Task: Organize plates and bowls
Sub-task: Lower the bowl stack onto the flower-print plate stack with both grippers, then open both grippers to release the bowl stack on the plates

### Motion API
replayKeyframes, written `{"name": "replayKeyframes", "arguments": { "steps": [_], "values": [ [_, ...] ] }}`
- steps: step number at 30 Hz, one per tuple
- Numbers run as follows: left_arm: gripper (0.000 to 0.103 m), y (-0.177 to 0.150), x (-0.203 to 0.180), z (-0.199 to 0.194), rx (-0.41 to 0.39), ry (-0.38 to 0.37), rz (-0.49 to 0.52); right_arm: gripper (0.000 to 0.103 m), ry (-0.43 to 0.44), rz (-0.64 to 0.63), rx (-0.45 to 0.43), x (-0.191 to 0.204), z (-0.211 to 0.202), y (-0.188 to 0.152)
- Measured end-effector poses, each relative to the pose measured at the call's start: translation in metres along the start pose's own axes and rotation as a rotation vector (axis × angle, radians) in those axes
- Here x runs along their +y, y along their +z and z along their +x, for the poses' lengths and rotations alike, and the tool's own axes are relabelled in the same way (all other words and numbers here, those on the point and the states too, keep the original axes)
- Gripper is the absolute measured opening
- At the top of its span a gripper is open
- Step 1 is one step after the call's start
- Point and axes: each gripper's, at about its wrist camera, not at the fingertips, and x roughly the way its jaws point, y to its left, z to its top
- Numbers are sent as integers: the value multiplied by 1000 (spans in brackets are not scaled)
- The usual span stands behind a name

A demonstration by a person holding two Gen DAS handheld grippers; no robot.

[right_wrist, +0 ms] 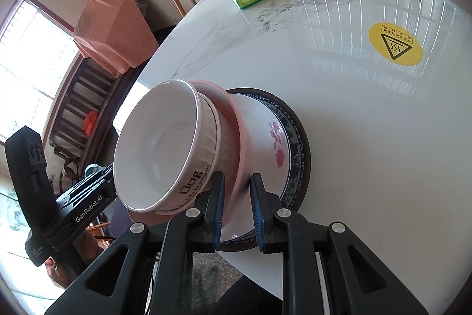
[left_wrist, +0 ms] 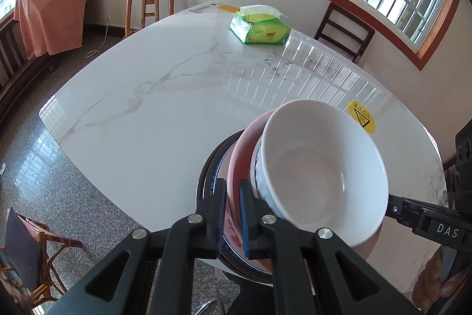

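Note:
A white ribbed bowl (left_wrist: 324,164) sits nested in a pink flowered bowl (left_wrist: 239,158), and both tilt above a blue-patterned plate on a dark plate (left_wrist: 206,167) at the near edge of the marble table (left_wrist: 147,96). My left gripper (left_wrist: 231,214) is shut on the pink bowl's rim. In the right wrist view the white bowl (right_wrist: 159,146), the pink bowl (right_wrist: 236,120) and the plates (right_wrist: 298,143) show from the other side. My right gripper (right_wrist: 237,205) is shut on the pink bowl's rim, its jaws standing wider apart.
A green tissue pack (left_wrist: 259,28) lies at the far side of the table. A yellow warning sticker (right_wrist: 395,45) is on the tabletop. Wooden chairs (left_wrist: 150,5) stand around the table, and a cloth-covered object (left_wrist: 50,2) stands by the wall.

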Motion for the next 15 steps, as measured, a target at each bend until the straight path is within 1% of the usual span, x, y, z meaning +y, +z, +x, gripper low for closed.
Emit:
{"name": "replayKeyframes", "arguments": {
  "steps": [5,8,14,15],
  "values": [
    [8,-3,-1,-1,-37,15,18,18,-13,-15,-41,4,0,-2],
    [11,-7,0,-3,-72,26,25,19,-27,-40,-72,6,-1,-3],
    [13,-10,4,-4,-110,7,7,19,-51,-61,-139,8,-3,-6],
    [14,-11,5,-4,-116,8,5,21,-61,-70,-152,8,-3,-7]
  ]
}}
